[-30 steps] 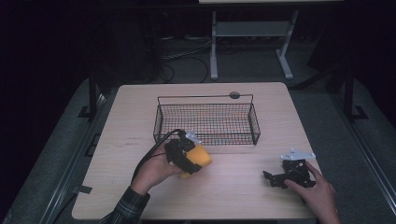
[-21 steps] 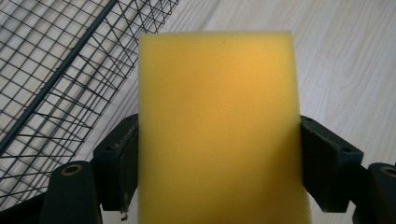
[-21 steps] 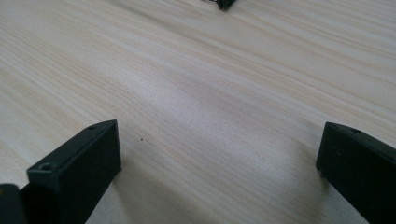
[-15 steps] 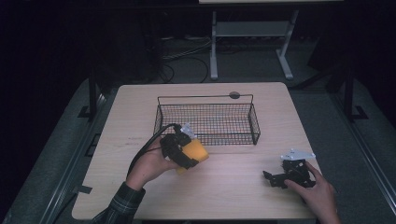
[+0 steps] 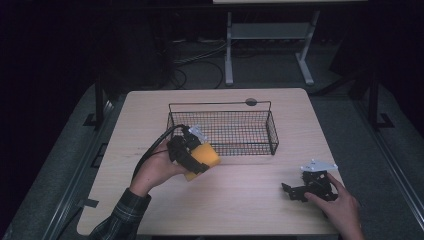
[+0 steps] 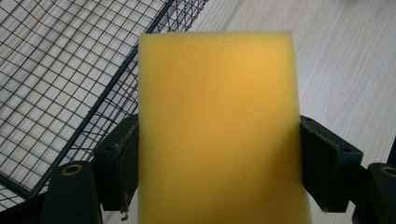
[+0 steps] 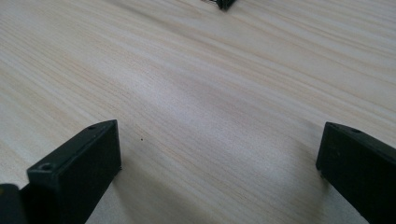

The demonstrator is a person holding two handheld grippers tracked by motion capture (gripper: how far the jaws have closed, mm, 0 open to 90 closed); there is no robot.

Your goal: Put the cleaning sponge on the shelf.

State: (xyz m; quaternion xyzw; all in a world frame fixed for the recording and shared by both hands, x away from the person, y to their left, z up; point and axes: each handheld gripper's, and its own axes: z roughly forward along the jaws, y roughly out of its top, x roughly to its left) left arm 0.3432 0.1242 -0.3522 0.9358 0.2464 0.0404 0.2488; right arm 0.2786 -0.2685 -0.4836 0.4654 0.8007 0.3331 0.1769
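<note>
A yellow sponge (image 5: 204,157) is clamped in my left gripper (image 5: 192,156), lifted off the table just in front of the black wire basket (image 5: 222,128). In the left gripper view the sponge (image 6: 218,126) stands tall between both black pads (image 6: 116,163), which press its sides, with the basket's mesh (image 6: 60,79) behind on the left. My right gripper (image 5: 296,191) rests low on the table at the front right, jaws wide apart. In the right gripper view its fingers (image 7: 74,172) frame bare wood with nothing between them.
The light wooden table (image 5: 250,200) has bare room between the two hands. A small dark round thing (image 5: 251,101) lies behind the basket near the far edge. Dark floor, cables and a metal stand (image 5: 270,45) lie beyond the table.
My left hand has lifted the sponge and carried it a little up and toward the basket's front wall. The right hand has stayed put.
</note>
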